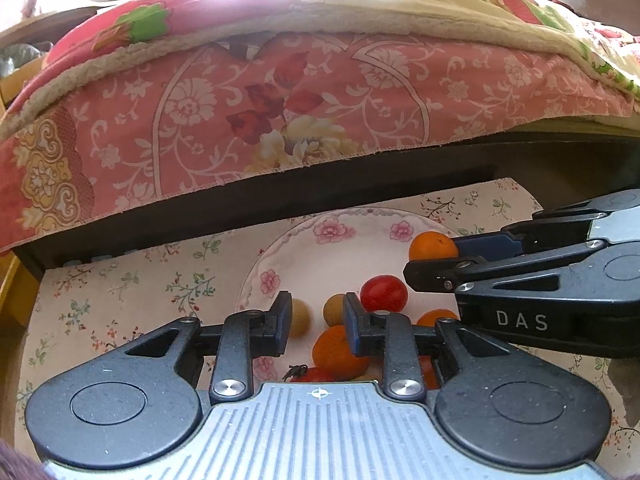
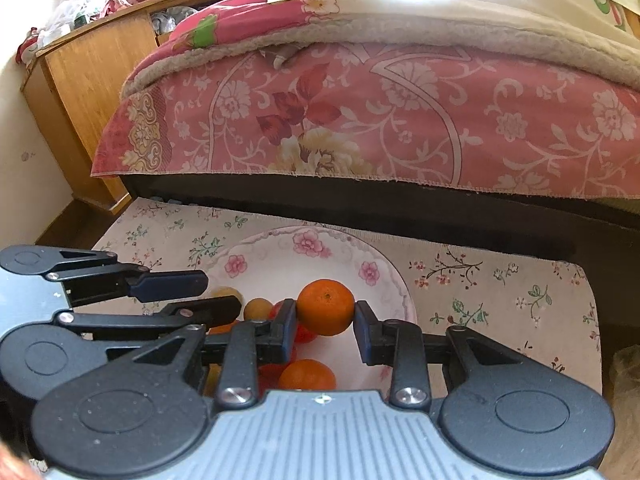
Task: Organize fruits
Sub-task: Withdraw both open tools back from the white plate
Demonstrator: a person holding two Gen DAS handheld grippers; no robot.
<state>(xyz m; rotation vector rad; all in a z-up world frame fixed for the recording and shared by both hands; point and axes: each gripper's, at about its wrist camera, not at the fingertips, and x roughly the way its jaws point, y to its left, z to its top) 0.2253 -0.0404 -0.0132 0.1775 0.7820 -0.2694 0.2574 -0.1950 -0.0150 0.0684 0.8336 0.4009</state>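
A white plate with pink flowers (image 1: 304, 248) (image 2: 276, 258) holds oranges, red tomatoes and small yellow fruits. My right gripper (image 2: 325, 320) is shut on an orange (image 2: 326, 307) and holds it over the plate; the orange also shows in the left wrist view (image 1: 433, 245), with the right gripper (image 1: 436, 258) coming in from the right. My left gripper (image 1: 317, 322) is open and empty just above the plate, over an orange (image 1: 336, 352), a red tomato (image 1: 383, 293) and a yellow fruit (image 1: 299, 317). It shows at the left of the right wrist view (image 2: 218, 294).
The plate sits on a low table with a floral cloth (image 1: 132, 292) (image 2: 500, 292). A bed with a pink floral blanket (image 1: 280, 112) (image 2: 380, 120) stands close behind it. A wooden cabinet (image 2: 92, 80) is at the back left.
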